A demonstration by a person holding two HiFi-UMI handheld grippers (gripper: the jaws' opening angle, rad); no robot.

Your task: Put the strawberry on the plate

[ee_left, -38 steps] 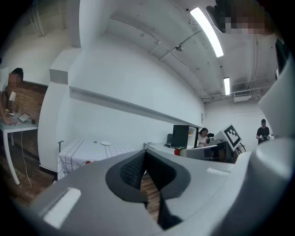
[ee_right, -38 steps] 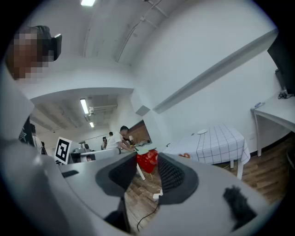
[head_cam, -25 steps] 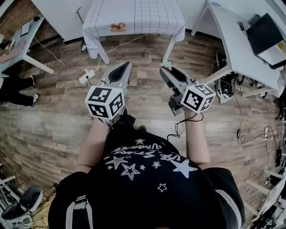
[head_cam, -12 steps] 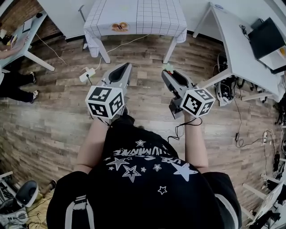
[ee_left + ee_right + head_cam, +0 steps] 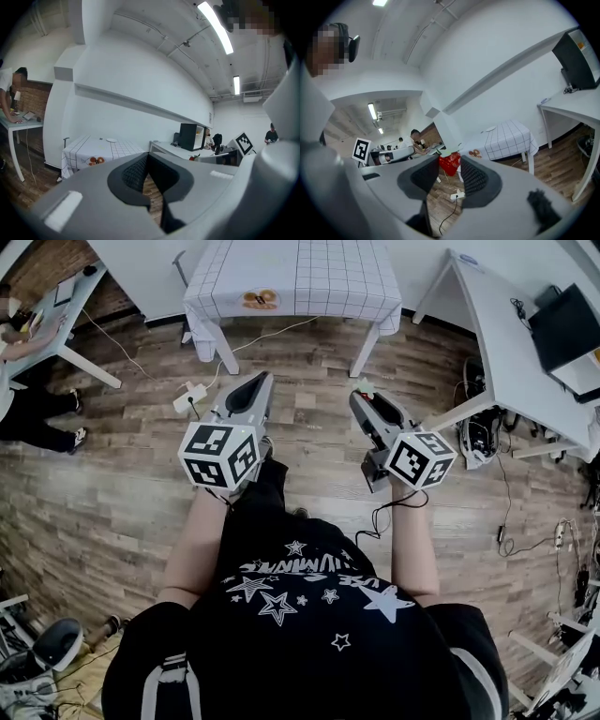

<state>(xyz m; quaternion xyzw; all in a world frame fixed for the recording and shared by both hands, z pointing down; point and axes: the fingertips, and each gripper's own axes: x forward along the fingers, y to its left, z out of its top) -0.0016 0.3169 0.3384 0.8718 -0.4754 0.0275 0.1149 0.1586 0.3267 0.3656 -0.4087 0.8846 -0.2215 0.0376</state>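
Note:
In the head view my right gripper (image 5: pixel 360 396) is held level over the wooden floor. It is shut on a red strawberry (image 5: pixel 363 386) with a green leaf. The right gripper view shows the strawberry (image 5: pixel 450 165) pinched between the tips. My left gripper (image 5: pixel 260 381) hangs beside it, shut and empty, and its pads (image 5: pixel 136 171) meet at the tip. Ahead stands a table with a white checked cloth (image 5: pixel 295 277). A small white plate (image 5: pixel 111 139) lies on the cloth and also shows far off in the right gripper view as the plate (image 5: pixel 490 129).
An orange print or fruit (image 5: pixel 260 299) sits near the table's front edge. A power strip (image 5: pixel 190 395) and cable lie on the floor ahead. White desks stand at right (image 5: pixel 506 343) and left (image 5: pixel 56 320). A person bends over the left desk.
The checked table sits slightly lower and further right in the head view. Both grippers keep their pose, and the strawberry stays in the right one.

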